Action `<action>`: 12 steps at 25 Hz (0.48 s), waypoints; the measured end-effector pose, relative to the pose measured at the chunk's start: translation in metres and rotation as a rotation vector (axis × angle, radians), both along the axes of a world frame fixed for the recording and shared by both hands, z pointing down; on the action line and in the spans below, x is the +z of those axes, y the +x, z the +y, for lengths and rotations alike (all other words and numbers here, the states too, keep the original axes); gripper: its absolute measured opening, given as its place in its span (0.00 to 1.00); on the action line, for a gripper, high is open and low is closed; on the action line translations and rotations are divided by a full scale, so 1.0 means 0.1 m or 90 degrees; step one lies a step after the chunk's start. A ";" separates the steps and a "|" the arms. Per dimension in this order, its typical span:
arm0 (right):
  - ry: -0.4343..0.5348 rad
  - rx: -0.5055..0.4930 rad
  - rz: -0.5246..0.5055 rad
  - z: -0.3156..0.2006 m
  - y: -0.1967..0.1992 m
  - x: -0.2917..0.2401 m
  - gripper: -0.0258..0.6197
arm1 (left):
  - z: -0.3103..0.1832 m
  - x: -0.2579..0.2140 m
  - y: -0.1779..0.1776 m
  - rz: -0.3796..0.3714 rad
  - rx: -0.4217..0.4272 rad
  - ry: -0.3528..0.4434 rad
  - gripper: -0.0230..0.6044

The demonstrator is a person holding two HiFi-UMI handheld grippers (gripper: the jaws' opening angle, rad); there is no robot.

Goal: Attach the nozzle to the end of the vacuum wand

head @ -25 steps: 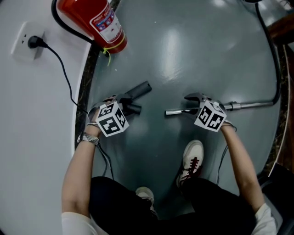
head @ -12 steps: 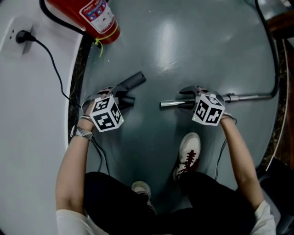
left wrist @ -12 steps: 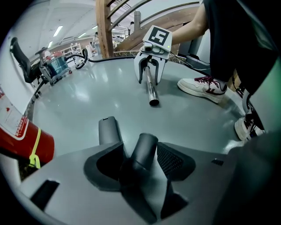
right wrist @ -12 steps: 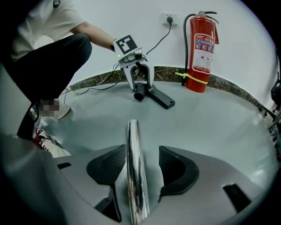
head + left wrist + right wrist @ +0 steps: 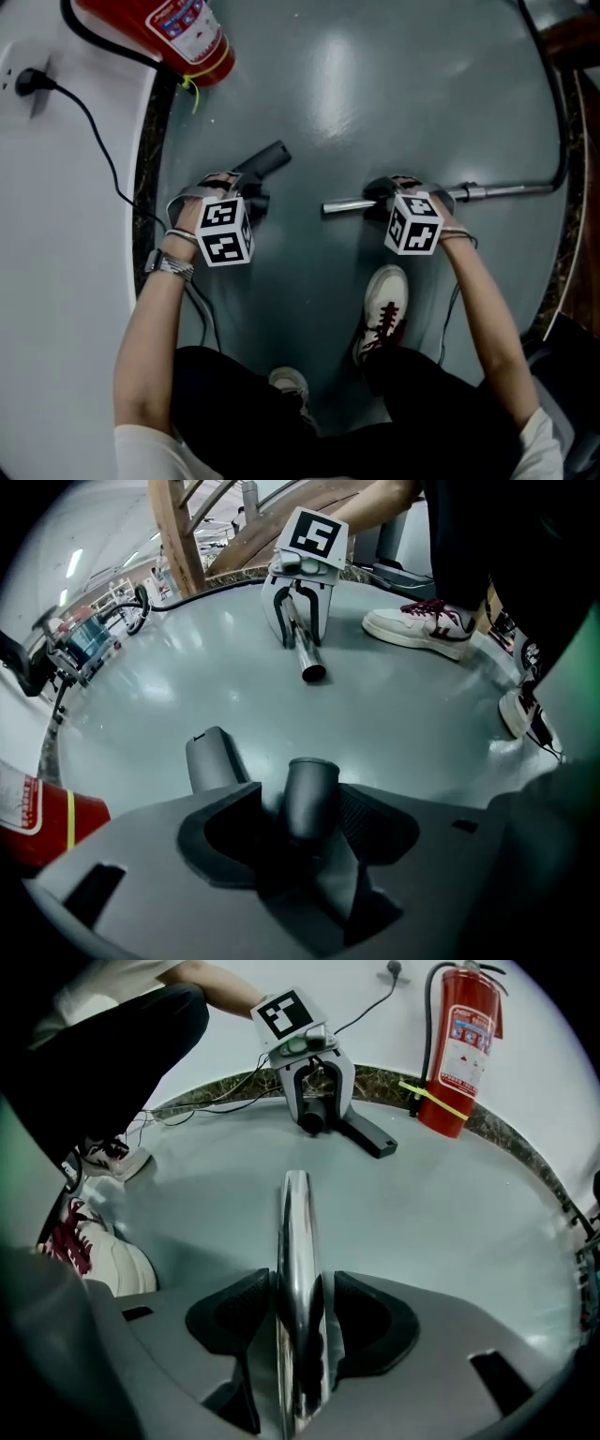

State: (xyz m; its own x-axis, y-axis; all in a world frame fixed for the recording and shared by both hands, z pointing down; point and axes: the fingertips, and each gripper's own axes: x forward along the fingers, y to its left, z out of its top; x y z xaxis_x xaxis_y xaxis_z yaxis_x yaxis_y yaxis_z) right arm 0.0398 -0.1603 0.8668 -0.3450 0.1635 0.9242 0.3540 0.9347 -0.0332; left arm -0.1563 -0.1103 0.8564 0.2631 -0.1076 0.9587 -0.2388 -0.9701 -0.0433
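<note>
Nozzle and wand held apart over open grey floor.
Head view: left gripper clamps the nozzle, right gripper the wand, tips facing, gap as a second ago; dark floor border left. Gripper views: both jaws closed on them; fire extinguisher label unreadable.

Nozzle: dark grey plastic, angled; its round collar was held in the left gripper. Vacuum wand: chrome tube, roughly level, clamped by the right gripper; its open end faced the nozzle, still apart.
</note>
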 end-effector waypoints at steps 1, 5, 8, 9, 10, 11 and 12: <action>-0.005 0.005 -0.001 0.00 0.00 0.00 0.40 | 0.00 0.01 0.01 -0.002 0.009 0.002 0.44; -0.016 -0.011 0.000 0.00 0.00 0.00 0.38 | 0.00 0.03 0.04 -0.010 0.044 -0.002 0.36; -0.014 -0.048 0.018 0.01 -0.01 0.00 0.30 | 0.00 0.04 0.04 -0.017 0.047 -0.013 0.34; -0.014 -0.053 0.023 0.01 -0.01 0.00 0.30 | 0.01 0.04 0.03 -0.020 0.047 -0.016 0.33; -0.016 -0.053 0.026 0.01 -0.01 0.00 0.30 | 0.01 0.05 0.04 -0.021 0.046 -0.018 0.33; -0.018 -0.051 0.026 0.01 0.00 0.00 0.30 | 0.01 0.04 0.05 -0.021 0.044 -0.017 0.33; -0.019 -0.047 0.023 0.00 0.00 -0.01 0.30 | 0.00 0.03 0.05 -0.018 0.040 -0.015 0.33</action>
